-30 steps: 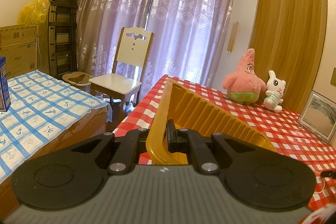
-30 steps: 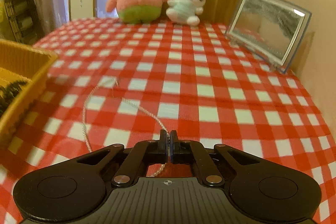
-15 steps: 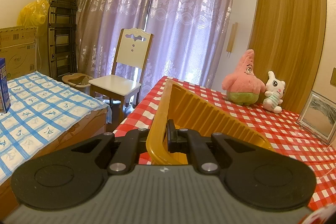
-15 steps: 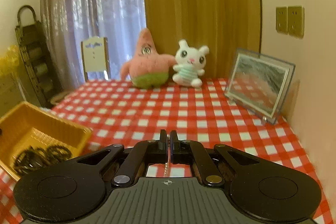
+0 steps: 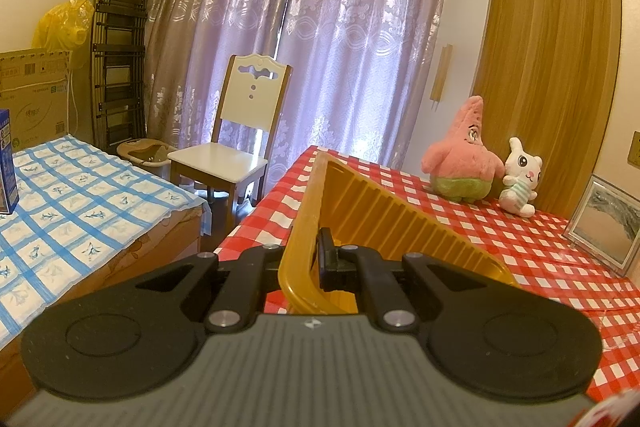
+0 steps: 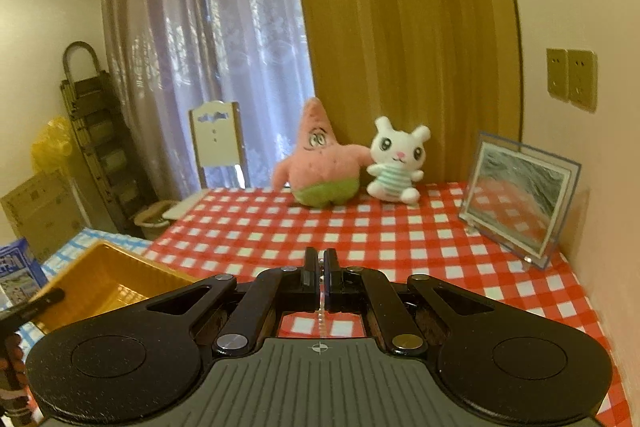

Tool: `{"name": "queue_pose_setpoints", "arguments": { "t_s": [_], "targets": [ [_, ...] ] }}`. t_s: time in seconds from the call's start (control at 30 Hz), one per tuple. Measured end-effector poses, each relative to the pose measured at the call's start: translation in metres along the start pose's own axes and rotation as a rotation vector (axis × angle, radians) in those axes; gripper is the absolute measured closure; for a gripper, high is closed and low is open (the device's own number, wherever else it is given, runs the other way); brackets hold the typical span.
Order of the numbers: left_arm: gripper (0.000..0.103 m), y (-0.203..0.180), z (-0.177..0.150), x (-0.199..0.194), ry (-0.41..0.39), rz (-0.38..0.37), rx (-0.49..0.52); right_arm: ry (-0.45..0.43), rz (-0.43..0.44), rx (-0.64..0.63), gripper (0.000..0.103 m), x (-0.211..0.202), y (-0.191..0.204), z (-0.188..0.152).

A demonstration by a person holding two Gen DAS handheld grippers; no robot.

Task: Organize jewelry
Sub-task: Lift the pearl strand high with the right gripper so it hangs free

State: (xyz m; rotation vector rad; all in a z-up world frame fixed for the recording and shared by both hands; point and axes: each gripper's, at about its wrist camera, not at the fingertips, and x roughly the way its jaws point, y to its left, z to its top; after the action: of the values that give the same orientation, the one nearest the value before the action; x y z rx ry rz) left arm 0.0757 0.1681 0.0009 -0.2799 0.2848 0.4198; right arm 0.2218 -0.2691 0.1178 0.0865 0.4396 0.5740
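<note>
L tongs (image 5: 318,259) were clamped on the near wall of the yellow basket (image 5: 384,215), one finger inside, one outside; basket tilted up off the red-checked surface (image 5: 540,247), its rim rising toward the curtain. R tongs (image 6: 321,273) were pinched shut on a thin beaded chain (image 6: 321,315), which hung down between the fingers & dropped out of sight behind the tong body. In the R view the basket (image 6: 108,279) sat low at left, w/ the L tong tip touching its edge. At the far end of the surface a pink star plush (image 6: 320,163) & a white bunny plush (image 6: 394,163) sat touching each other; a picture frame (image 6: 520,203) stood near the R wall. A chair (image 5: 244,131) stood by the curtain.
</note>
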Motion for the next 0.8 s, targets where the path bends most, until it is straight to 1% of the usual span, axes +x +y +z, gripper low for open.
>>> {"name": "queue_pose_setpoints", "arguments": {
  "t_s": [0.23,0.53,0.8],
  "targets": [
    [0.097,0.0,0.0,0.0,0.0,0.0,0.0,-0.013,0.077,0.005,0.101,-0.006,0.015,0.011],
    [0.097,-0.001,0.0,0.001,-0.001,-0.003,-0.003,-0.062,0.189,-0.004,0.101,-0.008,0.043,0.032],
    [0.097,-0.001,0.0,0.001,-0.001,-0.003,-0.003,-0.08,0.305,-0.017,0.101,0.011,0.08,0.049]
  ]
}}
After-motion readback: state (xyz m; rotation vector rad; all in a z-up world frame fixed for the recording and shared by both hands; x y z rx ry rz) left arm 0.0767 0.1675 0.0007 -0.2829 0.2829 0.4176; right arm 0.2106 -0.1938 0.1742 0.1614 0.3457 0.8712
